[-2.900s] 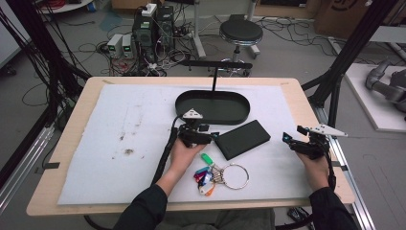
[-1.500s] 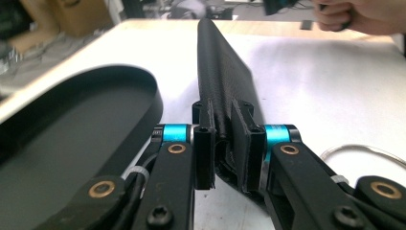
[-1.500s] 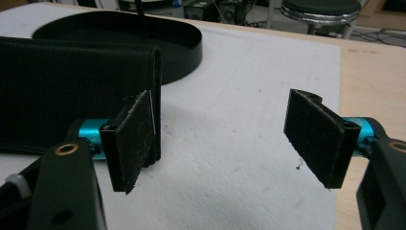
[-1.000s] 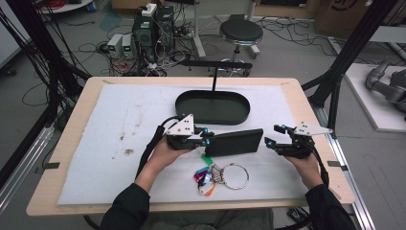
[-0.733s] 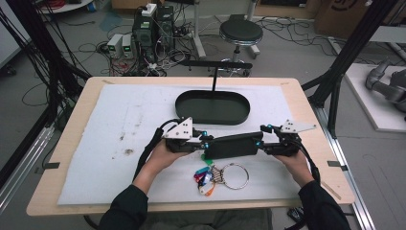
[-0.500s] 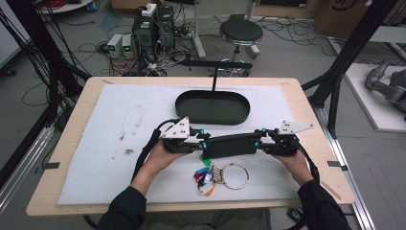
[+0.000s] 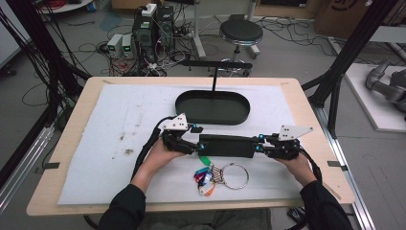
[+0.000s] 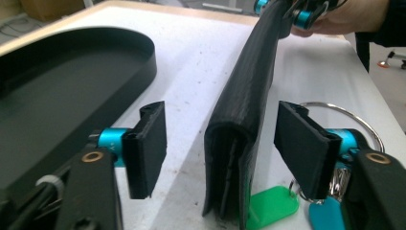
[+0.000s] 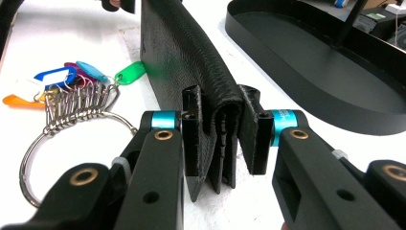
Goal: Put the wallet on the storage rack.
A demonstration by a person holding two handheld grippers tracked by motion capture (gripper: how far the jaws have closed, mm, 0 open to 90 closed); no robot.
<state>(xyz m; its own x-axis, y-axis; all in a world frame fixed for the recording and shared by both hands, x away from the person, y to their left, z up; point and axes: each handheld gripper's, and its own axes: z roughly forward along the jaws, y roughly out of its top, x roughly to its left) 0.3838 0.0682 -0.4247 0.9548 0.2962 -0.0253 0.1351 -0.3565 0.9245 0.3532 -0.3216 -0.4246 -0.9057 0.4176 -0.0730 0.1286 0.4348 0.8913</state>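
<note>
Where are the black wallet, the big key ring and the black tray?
black wallet [image 7: 226, 145], high view, middle of its top edge.
key ring [image 7: 235, 176], high view, on the metal hoop's lower rim.
black tray [image 7: 242, 117], high view, on its front right wall.

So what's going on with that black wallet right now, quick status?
Right gripper clamped on wallet end. Left gripper open, jaws straddling the other end. Wallet on edge. Key ring alongside, green tag beneath.
</note>
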